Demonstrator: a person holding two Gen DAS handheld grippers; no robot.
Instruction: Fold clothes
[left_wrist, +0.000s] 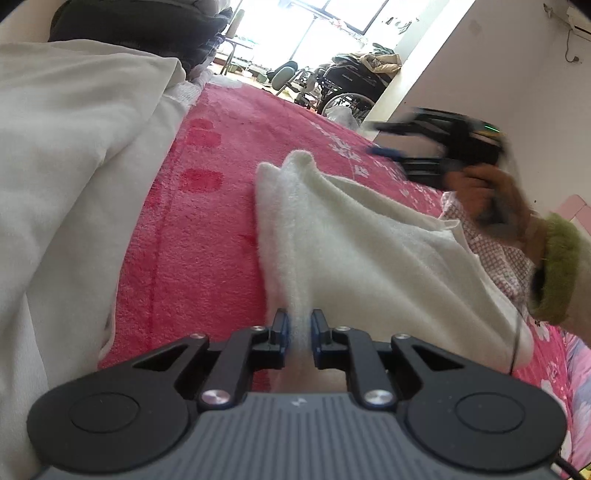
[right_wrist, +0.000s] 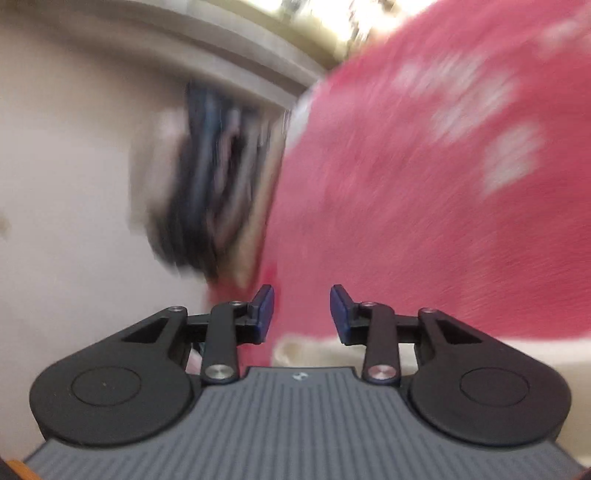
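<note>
Jaws of left gripper (left_wrist: 300, 328) pinching white cloth (left_wrist: 354, 251), right gripper (right_wrist: 302, 314) parted, empty, own view blurred

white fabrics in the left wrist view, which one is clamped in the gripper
The small fleecy white cloth on the pink blanket: the left gripper pinches its fold. The big white garment lies unheld.

fluffy white cloth (left_wrist: 332, 236), seemingly plush pink blanket (left_wrist: 207, 229)

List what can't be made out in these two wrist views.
- Right wrist view: motion blur smears the dark bundle by the wall; unidentifiable.
- Left wrist view: right gripper blurred; jaw state unreadable there.
- Left wrist view: left gripper body hides the white cloth near edge.
</note>
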